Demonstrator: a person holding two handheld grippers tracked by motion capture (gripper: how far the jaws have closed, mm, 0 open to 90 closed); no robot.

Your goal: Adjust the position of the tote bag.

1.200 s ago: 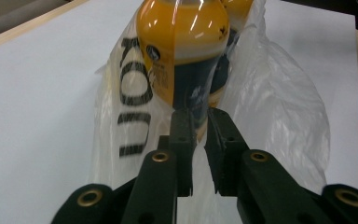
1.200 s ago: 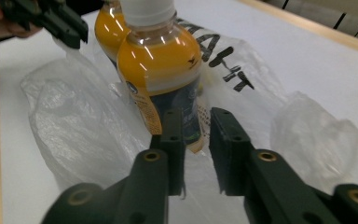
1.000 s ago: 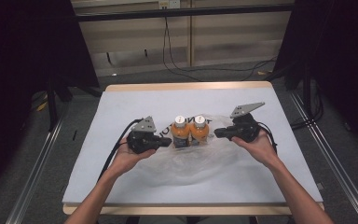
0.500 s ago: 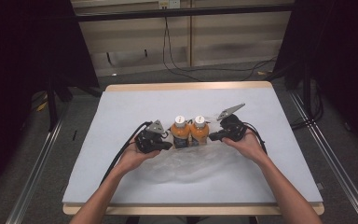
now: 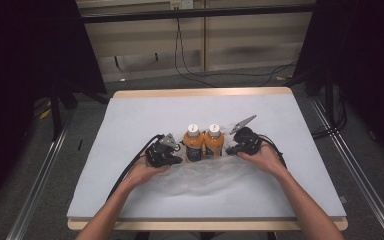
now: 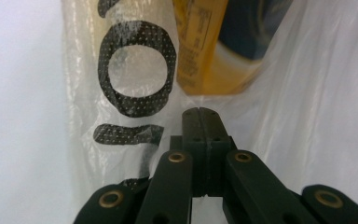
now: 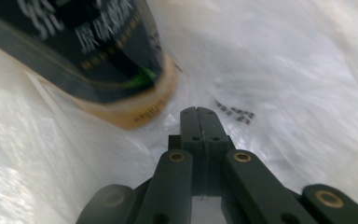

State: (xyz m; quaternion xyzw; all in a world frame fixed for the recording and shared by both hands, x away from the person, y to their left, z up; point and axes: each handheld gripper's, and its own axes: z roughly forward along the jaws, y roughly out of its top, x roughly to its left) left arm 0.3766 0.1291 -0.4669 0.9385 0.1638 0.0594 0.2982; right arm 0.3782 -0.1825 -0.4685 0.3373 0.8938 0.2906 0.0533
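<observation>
Table (image 5: pixel 130 120) with white cover is taking up most of the high view, wooden edge showing at 12 and 6 o'clock. A clear plastic bag (image 5: pixel 205 175) is lying crumpled at the centre of it, spreading toward 6 o'clock from the bottles. Two orange-drink bottles (image 5: pixel 203 144) are standing upright, side by side and touching, white caps up, at the bag's 12 o'clock edge.

Both forearms are coming in from 6 o'clock, angling inward. Left hand (image 5: pixel 147 170) is sitting at 9 o'clock of the bottles, palm wrapping the left gripper (image 5: pixel 177 160), which is pointing toward 3 o'clock at the left bottle's base. Right hand (image 5: pixel 260 157) is sitting at 3 o'clock of the bottles, holding the right gripper (image 5: pixel 228 151), which is pointing toward 9 o'clock at the right bottle's base, grey plate tilting up toward 1 o'clock.

Left gripper view: jaws are standing fully closed, pads together, tips (image 6: pixel 200 112) lying against bag film with black print; a yellow bottle label (image 6: pixel 205 42) is sitting just past them at 12 o'clock. Cannot tell whether film is pinched between the pads.

Right gripper view: jaws are likewise fully closed, tips (image 7: pixel 198 112) lying over bag film; a dark-labelled bottle base (image 7: pixel 121 93) is lying at 10 o'clock, blurred. Again cannot tell if film is caught.

Hard to read: bottle lower halves are sitting behind the film and grippers in the high view; bag outline is fading into the white cover; label text is cut off and smeared.
</observation>
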